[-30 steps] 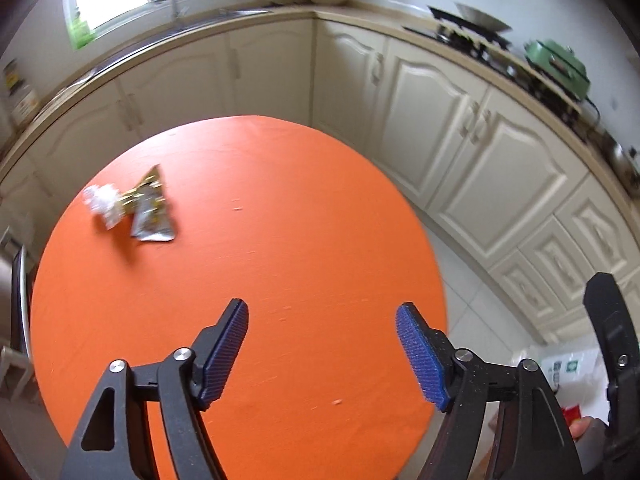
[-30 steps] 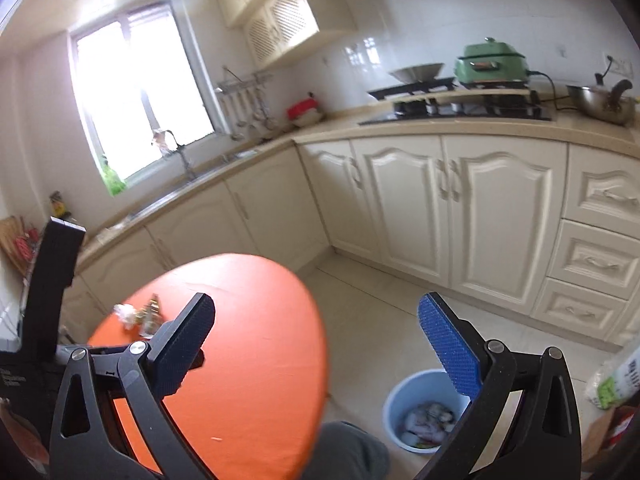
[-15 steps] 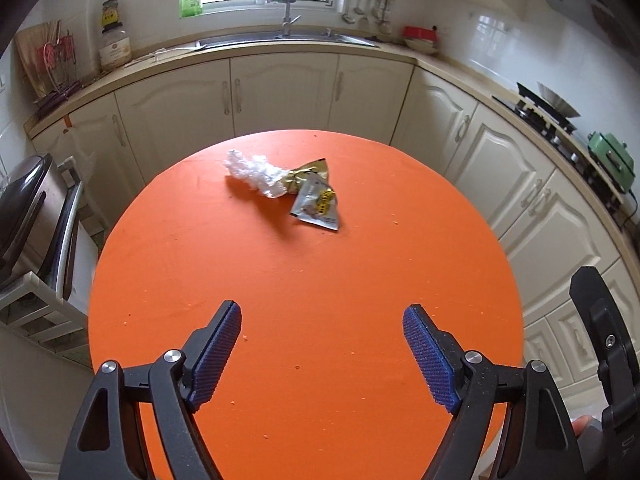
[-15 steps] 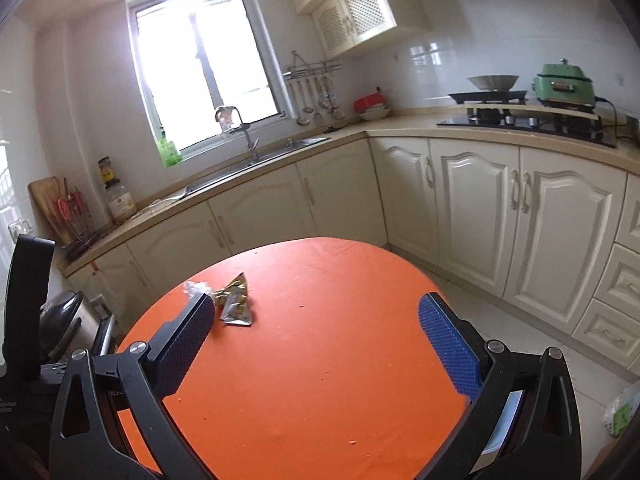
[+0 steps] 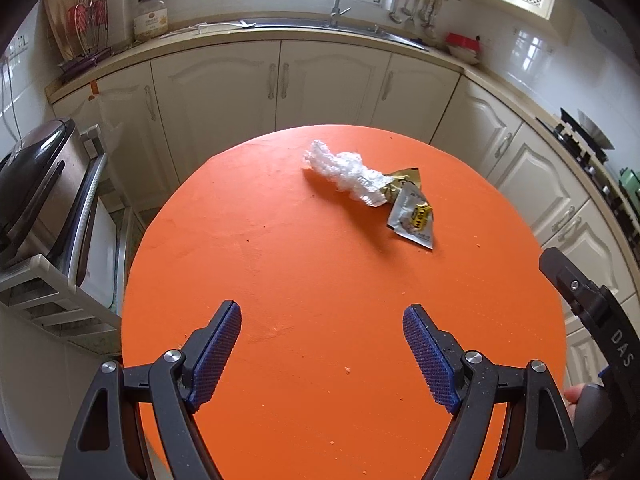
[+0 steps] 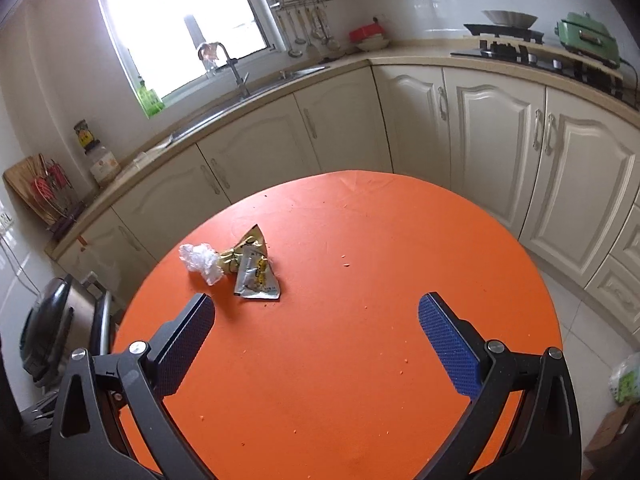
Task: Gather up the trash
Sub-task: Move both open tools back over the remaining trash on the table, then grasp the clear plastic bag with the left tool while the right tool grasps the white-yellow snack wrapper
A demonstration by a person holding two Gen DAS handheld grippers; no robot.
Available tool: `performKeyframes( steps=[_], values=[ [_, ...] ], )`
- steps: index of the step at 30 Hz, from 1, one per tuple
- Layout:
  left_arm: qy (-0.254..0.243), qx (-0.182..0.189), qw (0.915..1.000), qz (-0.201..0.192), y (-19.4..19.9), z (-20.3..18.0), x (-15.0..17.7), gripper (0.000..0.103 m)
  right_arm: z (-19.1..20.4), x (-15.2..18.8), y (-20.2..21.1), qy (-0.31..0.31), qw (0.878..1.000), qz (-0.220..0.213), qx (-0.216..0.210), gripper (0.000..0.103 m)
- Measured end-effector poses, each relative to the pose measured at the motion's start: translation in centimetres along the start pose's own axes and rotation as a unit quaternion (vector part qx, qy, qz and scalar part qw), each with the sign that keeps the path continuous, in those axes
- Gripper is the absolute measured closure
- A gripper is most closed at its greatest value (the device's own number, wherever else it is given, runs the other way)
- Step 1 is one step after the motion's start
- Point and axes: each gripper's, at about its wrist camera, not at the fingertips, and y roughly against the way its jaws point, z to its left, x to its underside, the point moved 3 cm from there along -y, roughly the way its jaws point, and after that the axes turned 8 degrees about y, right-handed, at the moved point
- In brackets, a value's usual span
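The left gripper (image 5: 322,344) stands wide open above the near part of the round orange table (image 5: 280,272); nothing lies between its blue pads (image 5: 218,354) and they touch nothing. The right gripper (image 6: 316,334) is likewise wide open and empty, poised over the near edge of the same table. The trash lies together on the far part of the tabletop, well apart from both grippers: a crumpled clear plastic wad (image 5: 344,172), a gold wrapper (image 5: 404,180) touching it, and a flat silver snack packet (image 5: 414,222) touching the gold wrapper on the near side. Small crumbs (image 6: 346,266) are scattered over the table. Beyond the table, cream cabinets (image 5: 320,80) run under a counter with a sink (image 5: 332,26) below the window.
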Motion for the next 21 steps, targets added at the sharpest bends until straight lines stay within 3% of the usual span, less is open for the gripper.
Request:
performKeyframes(
  steps=[13,18,21],
  values=[
    [0.016,-0.014,0.9993,0.033,-5.9,1.7,-5.8,0.024,3.8,-2.3,-11.8,0.084,0.994,0.07,0.015,0.0],
    [0.026,-0.004,0.9983,0.052,-7.9,2.0,-7.0,0.024,5.4,-2.0,-14.0,0.12,0.989,0.084,0.016,0.0],
    [0.036,-0.003,0.9976,0.059,-9.0,2.2,-7.6,0.024,6.3,-1.9,-15.1,0.152,0.983,0.091,0.044,0.0]
  ],
)
